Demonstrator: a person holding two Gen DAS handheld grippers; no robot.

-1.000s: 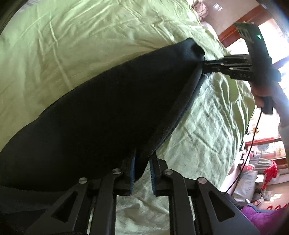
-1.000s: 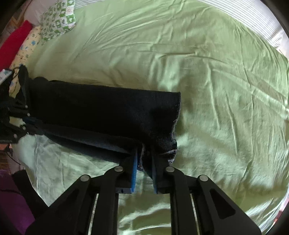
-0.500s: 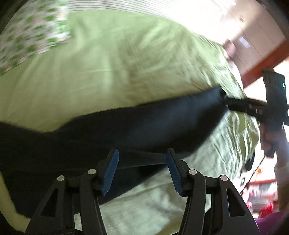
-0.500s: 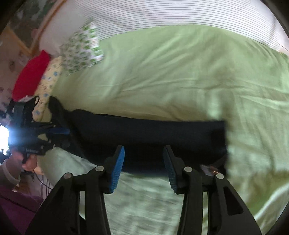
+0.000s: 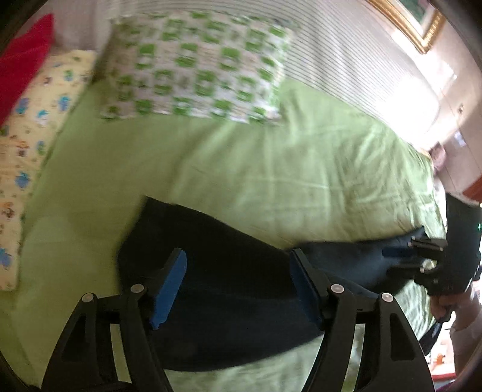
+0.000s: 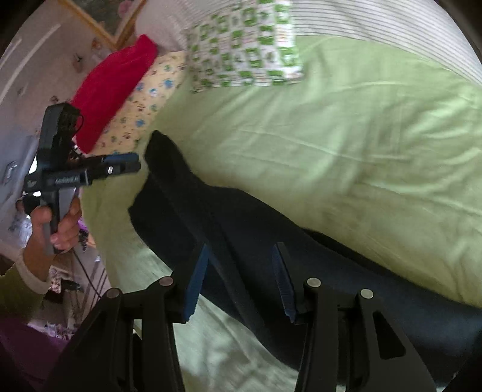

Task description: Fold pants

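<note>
Left gripper [image 5: 238,289], nearest in the left wrist view: jaws spread wide, having just been opening, blue pads [image 5: 168,289] clear of cloth; nothing is pinched. Right gripper [image 6: 241,283], nearest in the right wrist view: jaws parted, having opened within the last second, and likewise empty. Beneath both lie the pants [image 5: 229,289], a dark, long folded band flat on the green sheet [image 5: 271,169], running across the bed from one gripper to the other. In the right wrist view the left gripper appears at the left, just beside the near end of the pants, held by a hand [image 6: 57,223] in a green sleeve [image 6: 15,289]. Beyond the pants, bare wrinkled sheet. Farther back, a green-checked pillow [image 5: 195,66], a yellow printed pillow [image 5: 36,120] and a red pillow [image 5: 21,66]. Farthest, a striped cover [image 5: 346,51] and a gilt picture frame [image 5: 412,27] on the wall.
</note>
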